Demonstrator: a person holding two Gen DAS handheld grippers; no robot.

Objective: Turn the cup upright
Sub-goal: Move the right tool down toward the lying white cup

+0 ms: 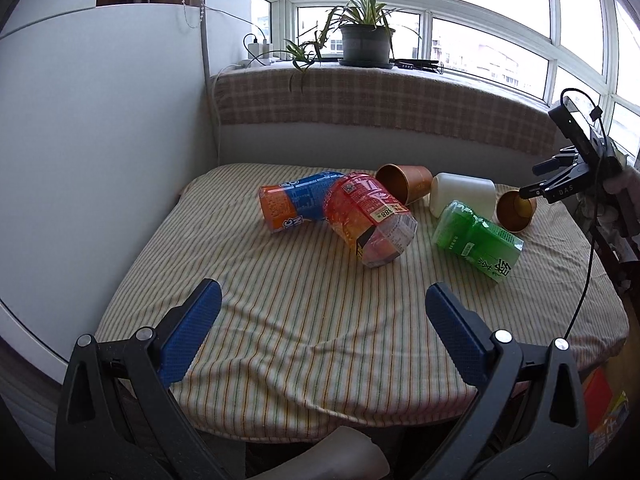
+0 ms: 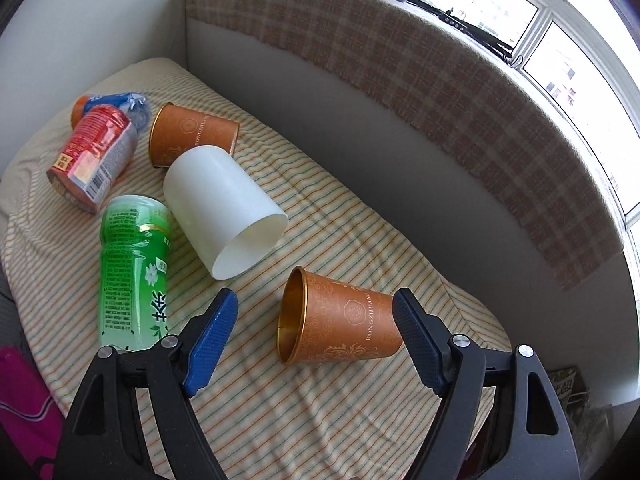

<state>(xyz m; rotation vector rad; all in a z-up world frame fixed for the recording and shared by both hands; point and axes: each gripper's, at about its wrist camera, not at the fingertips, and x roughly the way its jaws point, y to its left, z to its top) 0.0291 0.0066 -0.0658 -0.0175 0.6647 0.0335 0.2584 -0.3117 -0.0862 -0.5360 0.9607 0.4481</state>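
Observation:
A brown paper cup [image 2: 344, 320] lies on its side on the striped cloth, mouth to the left. My right gripper [image 2: 316, 316] is open, its blue pads either side of this cup, not touching it. The cup also shows in the left wrist view [image 1: 514, 210], with the right gripper [image 1: 536, 180] at it. A white cup [image 2: 224, 208] and a second brown cup [image 2: 192, 136] lie on their sides farther back. My left gripper [image 1: 324, 308] is open and empty over the near part of the cloth.
A green bottle [image 2: 132, 272], a red bottle [image 2: 94, 152] and an orange-blue bottle [image 1: 292, 202] lie on the cloth. A checked cloth covers the ledge [image 1: 380, 96] behind, with a potted plant [image 1: 366, 40]. A white wall [image 1: 100, 120] stands left.

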